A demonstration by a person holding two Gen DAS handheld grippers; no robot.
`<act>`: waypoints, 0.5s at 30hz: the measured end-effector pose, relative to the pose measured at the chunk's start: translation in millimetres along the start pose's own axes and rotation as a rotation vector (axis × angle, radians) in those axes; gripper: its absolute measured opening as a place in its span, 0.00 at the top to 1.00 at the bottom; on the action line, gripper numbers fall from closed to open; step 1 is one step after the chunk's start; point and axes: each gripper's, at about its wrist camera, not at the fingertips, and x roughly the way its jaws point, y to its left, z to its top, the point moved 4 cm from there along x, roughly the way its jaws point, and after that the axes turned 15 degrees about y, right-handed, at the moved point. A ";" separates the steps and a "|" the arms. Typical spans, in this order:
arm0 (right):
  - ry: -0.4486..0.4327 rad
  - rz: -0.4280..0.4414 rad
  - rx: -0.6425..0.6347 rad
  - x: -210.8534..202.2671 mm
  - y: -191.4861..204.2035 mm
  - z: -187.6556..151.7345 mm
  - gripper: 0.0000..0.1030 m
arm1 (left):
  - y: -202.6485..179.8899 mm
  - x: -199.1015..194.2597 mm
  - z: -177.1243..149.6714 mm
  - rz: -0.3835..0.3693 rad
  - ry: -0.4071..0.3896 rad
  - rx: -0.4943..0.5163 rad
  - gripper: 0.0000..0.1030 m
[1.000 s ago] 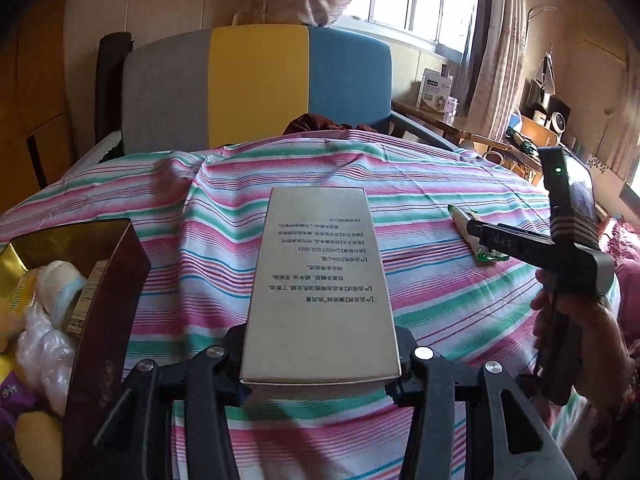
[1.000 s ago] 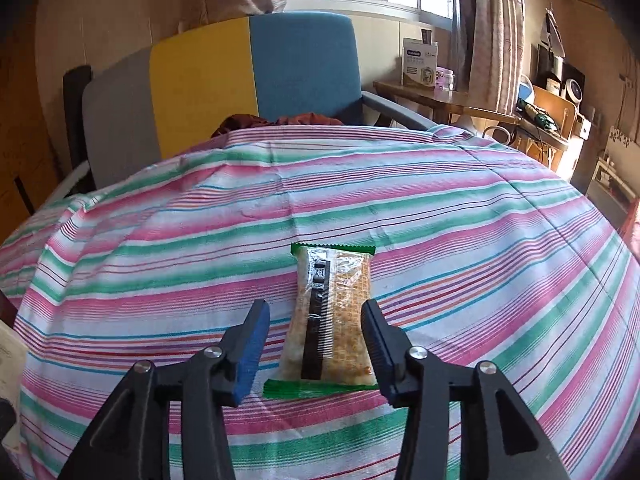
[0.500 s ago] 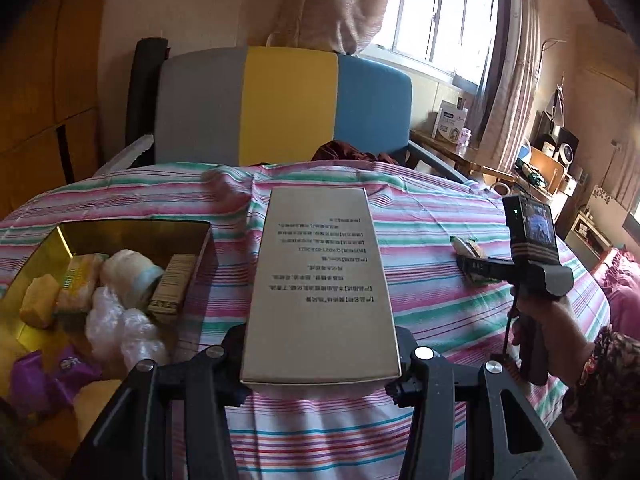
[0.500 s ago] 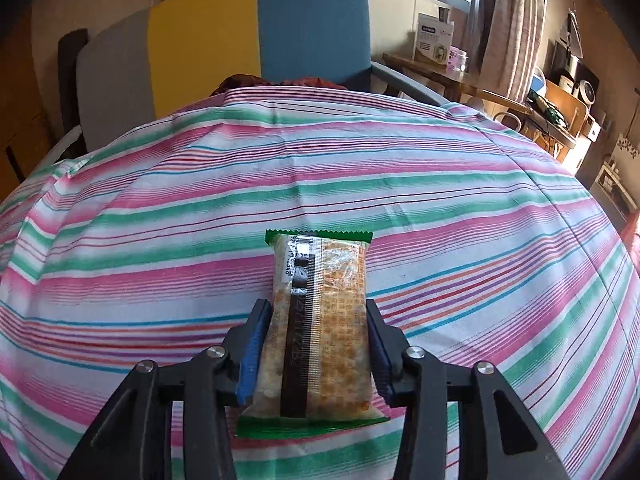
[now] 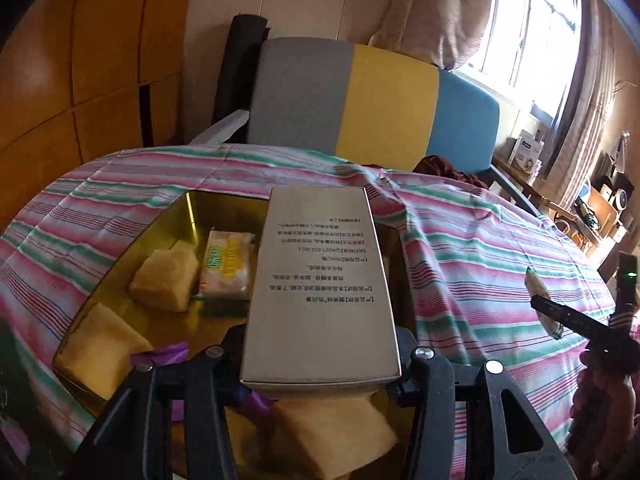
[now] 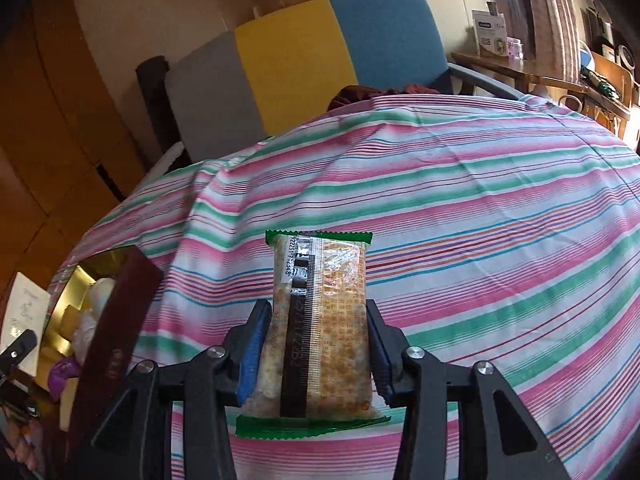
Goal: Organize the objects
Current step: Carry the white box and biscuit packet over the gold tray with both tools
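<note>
Now my left claw [image 5: 320,384] pinches the flat box [image 5: 320,292] over the gold tin [image 5: 188,216]; my right claw [image 6: 316,360] squeezes the cracker pack [image 6: 320,320] above the tabletop [image 6: 480,220]. Either could slip and fall.

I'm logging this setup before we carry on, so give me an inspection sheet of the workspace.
Surface: striped tablecloth, rumpled near the tin.
Job's things: gold tin holds yellow blocks and wrapped snacks; grey carton; cracker packet.
Clutter: nothing seen.
Grippers: left gripper shut on the grey carton over the tin; right gripper shut on the cracker packet.
Cables: nothing seen.
Surroundings: grey, yellow and blue chair, window, crowded side shelf.
</note>
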 end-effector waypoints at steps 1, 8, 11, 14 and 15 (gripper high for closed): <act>0.000 0.023 -0.016 -2.9 12.0 -1.8 0.56 | 11.3 3.0 1.4 0.013 0.018 -0.006 0.51; 0.003 0.142 -0.147 -22.0 100.2 -8.2 0.56 | 57.4 32.1 0.5 0.036 0.167 -0.011 0.51; 0.006 0.173 -0.212 -23.6 137.4 -8.1 0.56 | 67.2 44.3 1.8 0.025 0.226 -0.032 0.51; 0.017 0.195 -0.266 -21.2 171.0 -8.2 0.56 | 65.7 44.3 1.3 0.041 0.222 -0.029 0.43; 0.025 0.206 -0.282 -20.1 181.0 -8.3 0.56 | 62.7 41.2 1.6 0.039 0.214 -0.020 0.33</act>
